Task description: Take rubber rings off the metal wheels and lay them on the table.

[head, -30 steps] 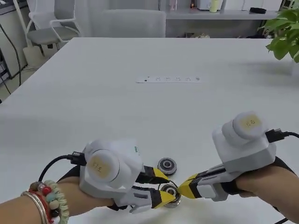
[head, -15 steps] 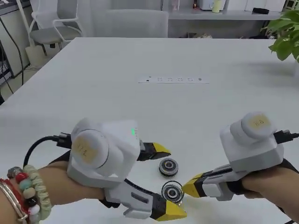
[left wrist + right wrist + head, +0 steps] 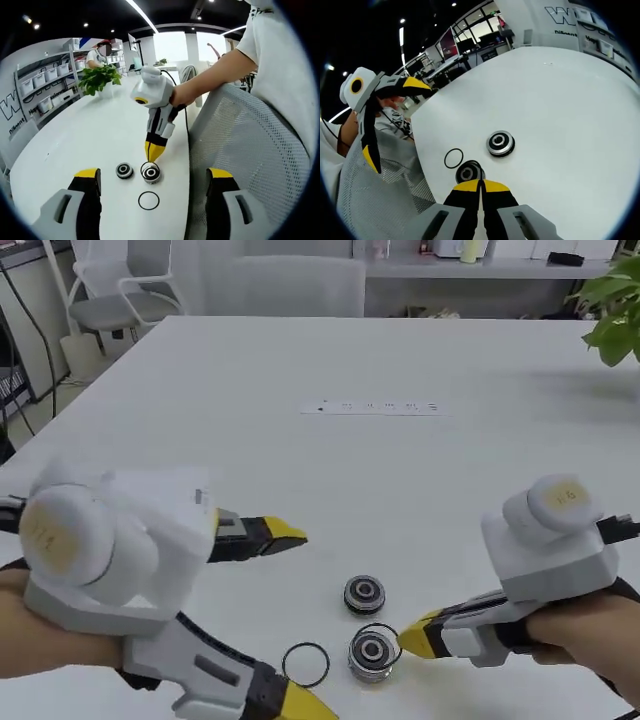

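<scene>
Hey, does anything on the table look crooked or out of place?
One thing: the rubber ring on the nearer metal wheel sits askew, lifted off one side beside the tip of the shut right claw. The other ring lies flat on the table beside it; the far wheel looks normal.

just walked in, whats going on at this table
A person holds a gripper in each hand. One rubber ring lies loose on the table. The left gripper hangs near it, jaws wide open and empty. The right gripper, jaws shut, seems to pinch a second ring at the near wheel. The far wheel sits apart, nothing touching it.
</scene>
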The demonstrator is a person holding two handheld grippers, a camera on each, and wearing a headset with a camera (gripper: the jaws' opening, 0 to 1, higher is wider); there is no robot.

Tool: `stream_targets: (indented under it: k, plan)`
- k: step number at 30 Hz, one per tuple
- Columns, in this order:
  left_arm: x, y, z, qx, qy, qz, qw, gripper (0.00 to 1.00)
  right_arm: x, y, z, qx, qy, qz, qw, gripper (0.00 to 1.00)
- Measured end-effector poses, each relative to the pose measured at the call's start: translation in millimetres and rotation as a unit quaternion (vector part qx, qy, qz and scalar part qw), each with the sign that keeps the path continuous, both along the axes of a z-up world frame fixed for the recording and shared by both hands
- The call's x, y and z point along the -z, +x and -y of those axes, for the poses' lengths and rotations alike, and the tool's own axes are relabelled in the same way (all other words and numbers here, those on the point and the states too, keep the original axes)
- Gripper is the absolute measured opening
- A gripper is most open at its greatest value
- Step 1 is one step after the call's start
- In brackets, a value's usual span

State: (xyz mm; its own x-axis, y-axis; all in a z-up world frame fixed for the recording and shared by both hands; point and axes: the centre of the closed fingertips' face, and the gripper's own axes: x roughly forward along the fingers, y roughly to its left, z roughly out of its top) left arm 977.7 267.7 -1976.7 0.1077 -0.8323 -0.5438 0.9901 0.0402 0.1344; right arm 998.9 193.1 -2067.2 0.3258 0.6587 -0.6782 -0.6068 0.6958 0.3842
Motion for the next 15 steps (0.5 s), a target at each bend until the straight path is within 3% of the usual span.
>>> stream_targets:
  k: [9,15]
  plan:
    - [1.5,4.8,-44.9,-0.058,0.018,0.005,0.9981,0.88,1.9,-0.4,3.7,0.011,0.002,-0.014,0.9998,0.0]
    - [-0.9,7.1,-63.4,-0.098,0.003,-0.002,0.9952,0.88,2.2,-0.1,5.2,0.015,0.004,-0.017,0.9997,0.0]
